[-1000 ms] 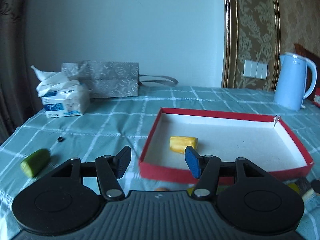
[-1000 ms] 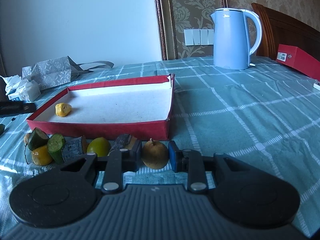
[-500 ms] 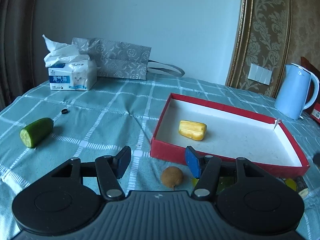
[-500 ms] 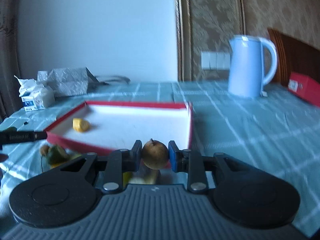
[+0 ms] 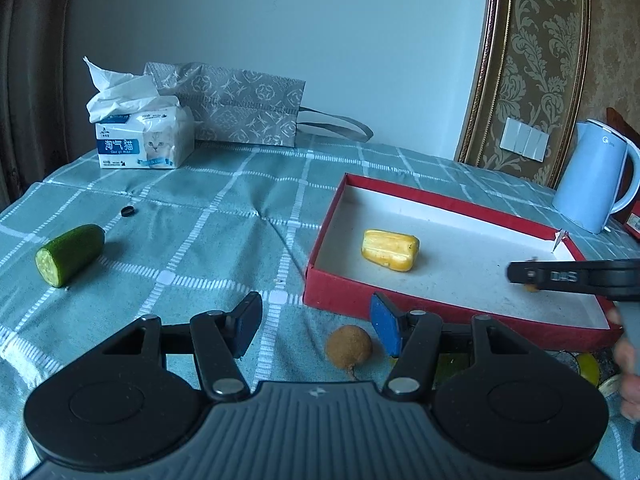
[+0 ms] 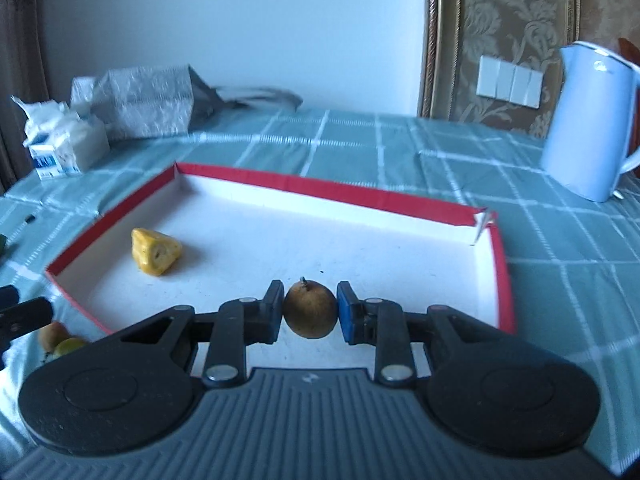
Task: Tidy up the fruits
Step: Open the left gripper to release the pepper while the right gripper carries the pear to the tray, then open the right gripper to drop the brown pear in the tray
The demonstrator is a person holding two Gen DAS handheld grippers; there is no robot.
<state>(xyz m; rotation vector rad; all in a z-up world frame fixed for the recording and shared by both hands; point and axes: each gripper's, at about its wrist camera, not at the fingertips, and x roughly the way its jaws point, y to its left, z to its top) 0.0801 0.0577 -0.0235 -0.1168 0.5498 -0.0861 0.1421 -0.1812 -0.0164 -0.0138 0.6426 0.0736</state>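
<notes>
A red tray (image 5: 344, 302) with a white floor stands on the teal checked tablecloth and holds a yellow fruit piece (image 5: 390, 250). My right gripper (image 6: 310, 312) is shut on a small brown pear (image 6: 311, 310) and holds it over the tray's (image 6: 505, 280) near part; the yellow piece (image 6: 156, 257) lies at the tray's left. My left gripper (image 5: 316, 326) is open and empty, low over the cloth, with a brown kiwi (image 5: 349, 347) between its fingers just in front of the tray. The right gripper's finger (image 5: 568, 276) shows over the tray in the left wrist view.
A half cucumber (image 5: 70, 254) lies at the left. A tissue pack (image 5: 144, 140) and a grey gift bag (image 5: 240, 110) stand at the back. A blue kettle (image 5: 592, 184) stands at the far right. Several more fruits (image 6: 60, 340) lie in front of the tray.
My right gripper has shut on the pear, lifted it off the cloth and carried it over the tray. My left gripper has pulled back from the tray; the kiwi now lies between its fingers.
</notes>
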